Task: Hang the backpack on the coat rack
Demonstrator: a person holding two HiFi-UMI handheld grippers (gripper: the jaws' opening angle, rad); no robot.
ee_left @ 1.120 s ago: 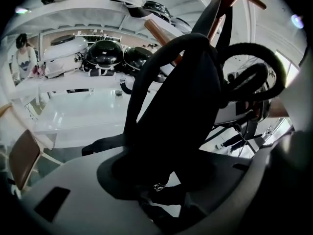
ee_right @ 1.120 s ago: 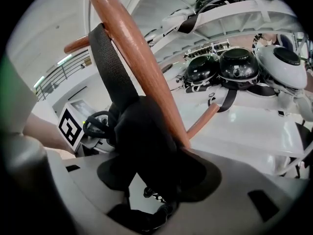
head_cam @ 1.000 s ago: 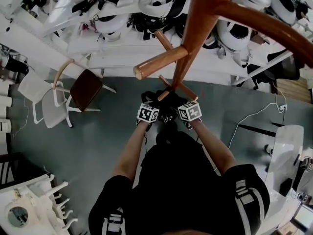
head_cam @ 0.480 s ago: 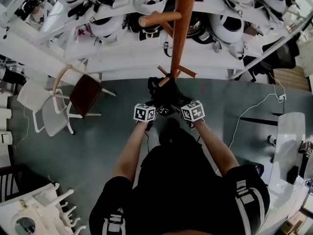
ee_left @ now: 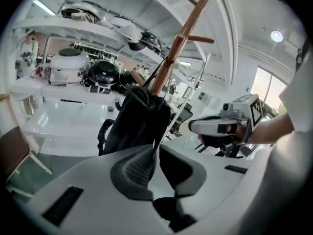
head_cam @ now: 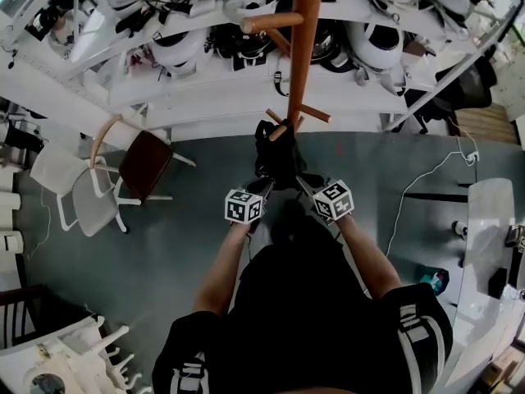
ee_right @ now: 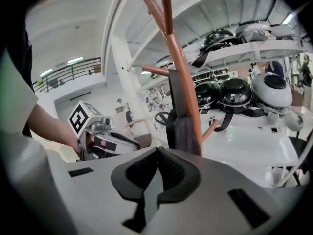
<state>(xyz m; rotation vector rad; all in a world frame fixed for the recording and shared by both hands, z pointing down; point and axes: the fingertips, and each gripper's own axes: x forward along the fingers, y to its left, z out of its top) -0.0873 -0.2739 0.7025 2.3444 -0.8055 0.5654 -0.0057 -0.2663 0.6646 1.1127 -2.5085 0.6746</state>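
Backed off the backpack (head_cam: 275, 153) (hung on the coat rack (head_cam: 305, 39)), left gripper (ee_left: 156, 147) fingers (ee_left: 135, 169) closing empty, right gripper (ee_right: 158, 149) fingers (ee_right: 176, 172) together.

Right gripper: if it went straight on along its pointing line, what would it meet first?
Probably the backpack, which hangs dead ahead of the shut right gripper. The coat rack pole runs right alongside it, and which of the two is nearer is hard to judge.

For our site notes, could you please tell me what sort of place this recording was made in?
Probably a lab or equipment storeroom. Long white shelves carry rows of black and white helmet-like gear, and a few loose chairs stand on a bare grey floor.
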